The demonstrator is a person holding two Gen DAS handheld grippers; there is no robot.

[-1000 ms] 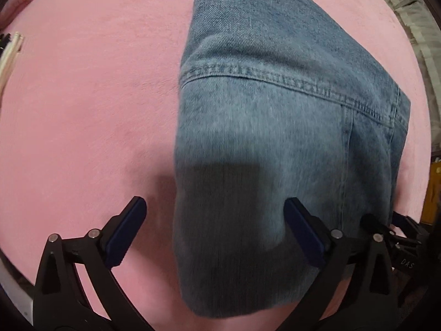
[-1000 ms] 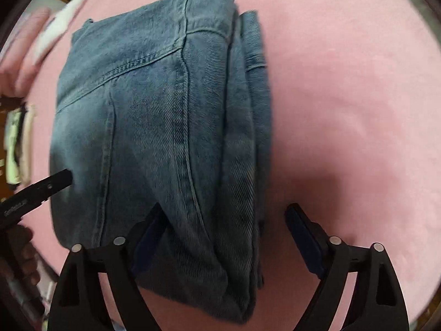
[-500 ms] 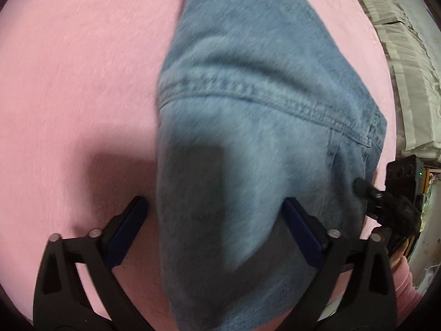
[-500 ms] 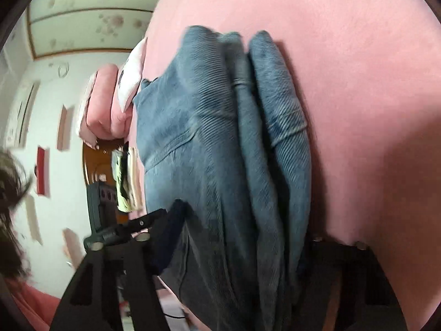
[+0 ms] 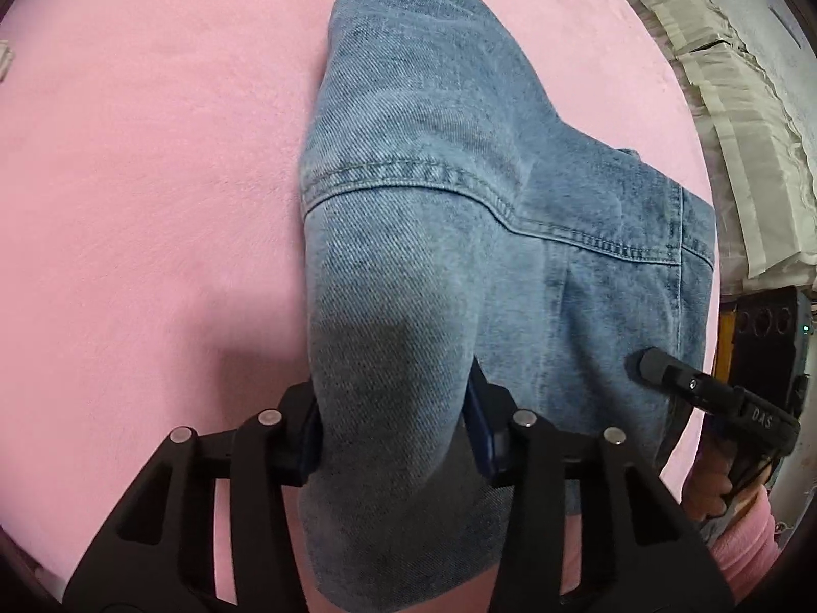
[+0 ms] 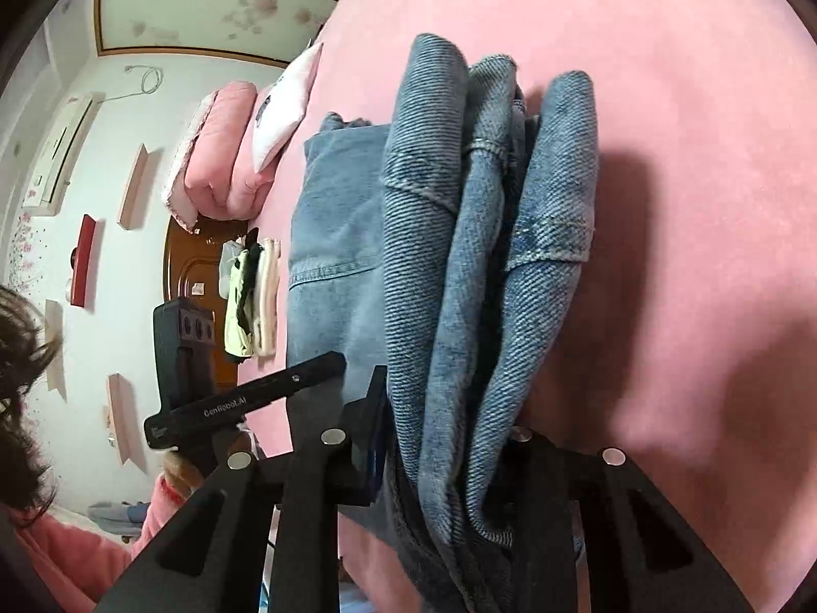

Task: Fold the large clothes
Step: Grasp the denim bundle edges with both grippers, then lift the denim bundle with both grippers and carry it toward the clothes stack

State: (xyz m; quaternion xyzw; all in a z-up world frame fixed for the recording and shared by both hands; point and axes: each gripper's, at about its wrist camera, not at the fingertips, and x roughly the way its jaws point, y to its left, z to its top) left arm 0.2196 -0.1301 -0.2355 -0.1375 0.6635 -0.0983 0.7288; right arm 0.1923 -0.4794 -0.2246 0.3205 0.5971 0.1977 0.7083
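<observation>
Two grippers pinch folded jeans (image 5: 459, 194) on a pink blanket (image 5: 153, 179), the left gripper (image 5: 393, 429) closing on one bunched edge, the right gripper (image 6: 449, 460) closing on the stacked denim layers at the opposite edge

The folded jeans (image 5: 434, 214) are faded mid-blue denim with a fine diagonal twill and paler double-stitched seams, darker in shadow at 6 o'clock. The bed cover (image 5: 153, 204) beneath is plain soft pink. Both the left tool (image 5: 393, 439) and the right tool (image 6: 444, 465) are matte black with dark blue pads (image 5: 480, 429) and silver rivets. At 9 o'clock in the right wrist view, a pink quilt (image 6: 224, 153) lies folded beside a white pillow (image 6: 286, 102). The ceiling (image 6: 214, 0) carries pale floral print.
</observation>
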